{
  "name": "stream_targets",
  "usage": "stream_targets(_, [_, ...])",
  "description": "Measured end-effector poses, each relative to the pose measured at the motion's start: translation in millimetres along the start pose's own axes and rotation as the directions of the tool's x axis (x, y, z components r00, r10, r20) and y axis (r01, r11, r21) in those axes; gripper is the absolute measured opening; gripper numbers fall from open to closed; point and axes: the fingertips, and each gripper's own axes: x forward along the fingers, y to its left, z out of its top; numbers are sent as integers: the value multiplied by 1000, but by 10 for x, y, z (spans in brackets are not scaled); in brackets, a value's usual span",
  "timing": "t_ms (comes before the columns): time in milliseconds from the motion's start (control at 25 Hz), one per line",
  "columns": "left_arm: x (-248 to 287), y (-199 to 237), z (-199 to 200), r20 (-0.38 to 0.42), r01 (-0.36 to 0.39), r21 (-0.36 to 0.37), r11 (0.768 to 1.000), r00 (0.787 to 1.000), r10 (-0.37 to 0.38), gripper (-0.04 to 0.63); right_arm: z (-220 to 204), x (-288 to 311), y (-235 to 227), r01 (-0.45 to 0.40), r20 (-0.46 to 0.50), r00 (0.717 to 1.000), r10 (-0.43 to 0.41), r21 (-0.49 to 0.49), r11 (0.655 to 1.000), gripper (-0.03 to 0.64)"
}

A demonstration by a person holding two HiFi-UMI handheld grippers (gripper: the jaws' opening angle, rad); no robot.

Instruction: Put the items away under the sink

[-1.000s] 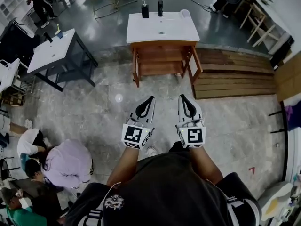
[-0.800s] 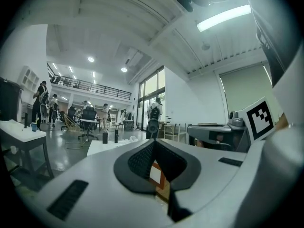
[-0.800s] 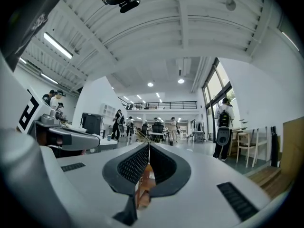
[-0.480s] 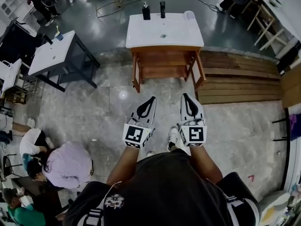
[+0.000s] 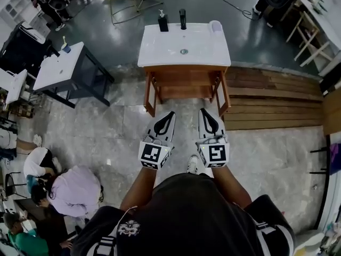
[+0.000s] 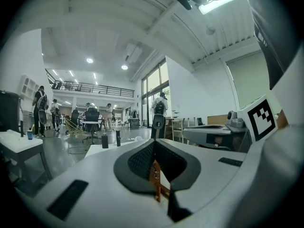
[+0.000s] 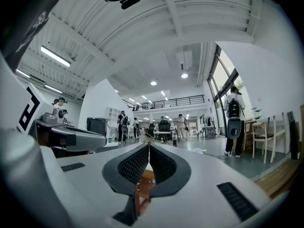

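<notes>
White-and-black left hand-held gripper: jaws pressed together, nothing between them; its own view agrees, dark pads meeting at the tip; right hand-held gripper likewise closed and empty, pads together in its own view; both held level, side by side, tips pointing at the cabinet front; white shoe on the floor between the two forearms.

Just ahead of the tips: wooden cabinet, front open, shelf showing inside; white sink sits on top of it.

Items stand on the sink's back edge: dark soap dispenser at back left; black upright thing beside it at centre, tap or bottle, can't tell; white cup-like thing at back right corner; both grippers well apart from all three, lower down at cabinet level.

Further out: wooden planks on the floor right of the cabinet; second white-topped surface on a dark frame to the left; crouched person in a pale lilac top at lower left; grey stone floor.
</notes>
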Motion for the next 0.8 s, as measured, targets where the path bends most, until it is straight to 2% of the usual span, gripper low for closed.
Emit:
stream_targets(280, [463, -20, 4, -28, -19, 24, 1000, 999, 20, 6, -92, 366, -356, -47, -17, 999, 48, 35, 998, 25])
stream_targets(520, [703, 0, -10, -69, -18, 100, 995, 997, 25, 8, -211, 508, -440, -67, -32, 997, 69, 66, 996, 25])
stream_targets(800, [971, 174, -149, -78, -7, 75, 997, 997, 13, 8, -318, 734, -628, -48, -40, 998, 50, 59, 997, 25])
